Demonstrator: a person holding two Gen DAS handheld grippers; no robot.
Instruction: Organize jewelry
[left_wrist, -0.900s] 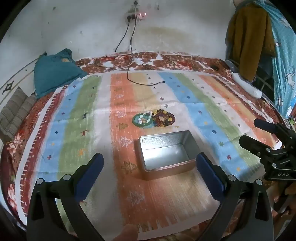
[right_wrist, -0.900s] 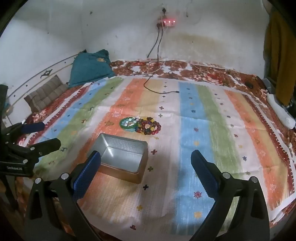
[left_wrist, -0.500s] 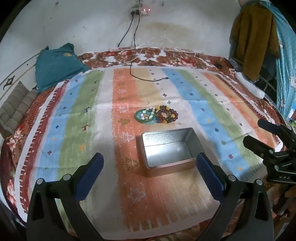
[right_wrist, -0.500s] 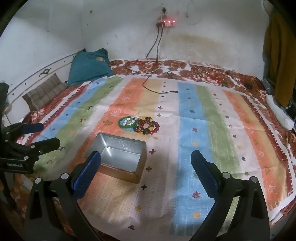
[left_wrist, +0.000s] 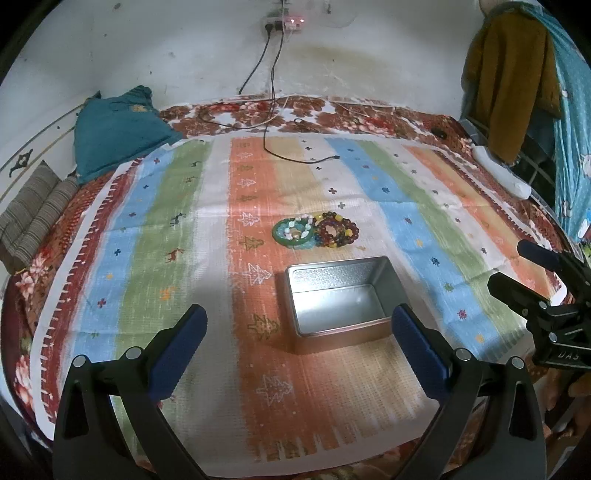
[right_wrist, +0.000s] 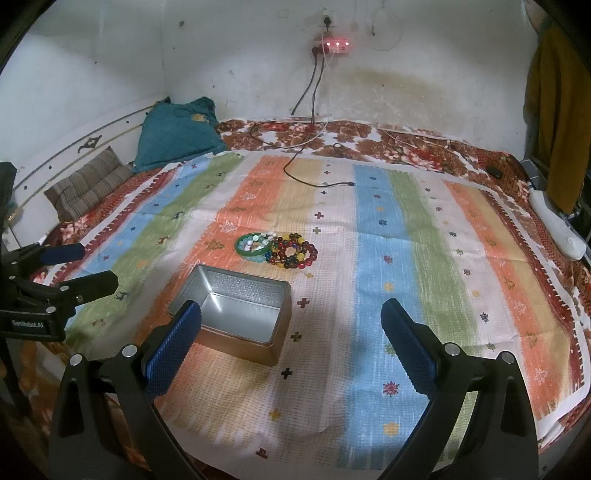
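Container: open rectangular silver metal tin (left_wrist: 341, 302), lidless, standing flat on the striped cloth, at about 12 o'clock from the left gripper and about 10 o'clock from the right one.
Container contents: nothing in it; the bare shiny floor and embossed inner wall show in both wrist views (right_wrist: 236, 317).
Jewelry: cluster of bracelets on the cloth, just beyond the tin at its 12 o'clock, apart from its rim.
Item one: green jade-like bangle (left_wrist: 293, 232) with pale bead strands lying inside its ring (bead count not legible).
Item two: dark red and amber beaded bracelets (left_wrist: 338, 230), stacked, touching the bangle at its 3 o'clock side.
Surface: cloth with orange, blue, green and white stripes (left_wrist: 406, 206) spread over a brown floral bedcover (right_wrist: 406, 144).
Left gripper (left_wrist: 299, 350): blue-padded jaws spread wide, nothing between the pads, hovering over the near edge of the cloth; the tin's near right corner sits just behind its right finger in the left wrist view.
Right gripper (right_wrist: 291, 345): jaws likewise fully apart and holding nothing; its left pad overlaps the tin's near left corner in the right wrist view (contact not determinable).
Surroundings: teal cushion (right_wrist: 177, 136) at 11 o'clock against the wall; black cable (right_wrist: 314, 177) trailing from a wall power strip onto the cloth at 12 o'clock.
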